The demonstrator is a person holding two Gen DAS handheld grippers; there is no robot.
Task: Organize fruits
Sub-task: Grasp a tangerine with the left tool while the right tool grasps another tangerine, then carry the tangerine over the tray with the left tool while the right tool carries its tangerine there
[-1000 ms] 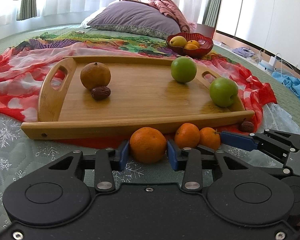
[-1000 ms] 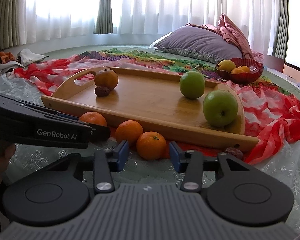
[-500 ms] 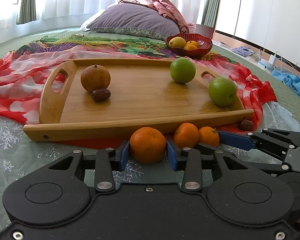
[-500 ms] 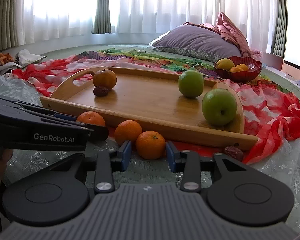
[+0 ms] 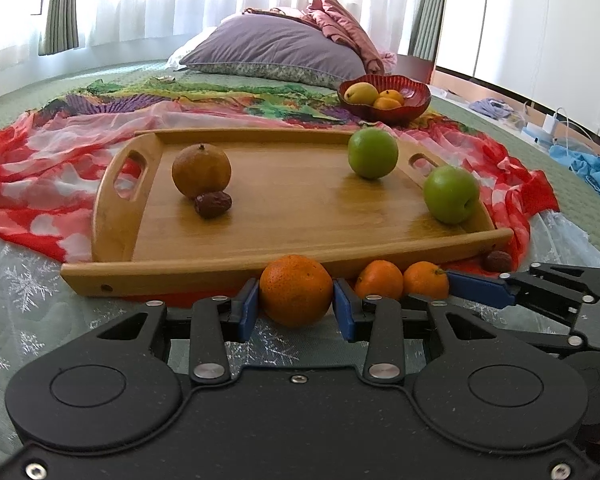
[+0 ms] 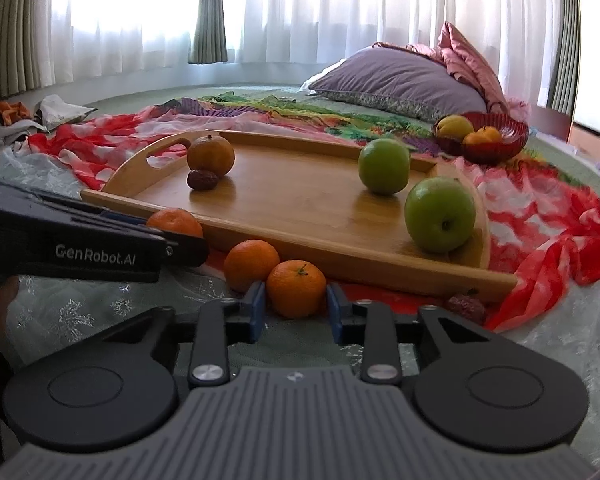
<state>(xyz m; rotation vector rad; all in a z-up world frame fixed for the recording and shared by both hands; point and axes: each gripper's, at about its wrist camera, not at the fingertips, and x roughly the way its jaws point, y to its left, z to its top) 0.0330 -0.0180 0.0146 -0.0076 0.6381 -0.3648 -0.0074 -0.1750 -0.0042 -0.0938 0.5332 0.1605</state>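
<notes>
My left gripper (image 5: 296,306) is shut on an orange mandarin (image 5: 295,290) in front of the wooden tray (image 5: 284,256). My right gripper (image 6: 296,306) is shut on a smaller mandarin (image 6: 296,288); a third mandarin (image 6: 251,264) lies just left of it on the bed cover. The tray (image 6: 340,264) holds two green apples (image 5: 372,153) (image 5: 451,194), a brownish orange (image 5: 201,170) and a dark date (image 5: 213,204). In the right wrist view the left gripper (image 6: 180,240) shows with its mandarin (image 6: 175,222).
A red bowl (image 5: 400,110) with yellow fruit stands behind the tray. Another date (image 6: 465,307) lies off the tray's front right corner. A red patterned cloth (image 5: 40,176) lies under the tray. A purple pillow (image 5: 276,52) sits at the back.
Both grippers have closed onto their mandarins. The left one has lifted slightly, and the tray now looks lower in its view.
</notes>
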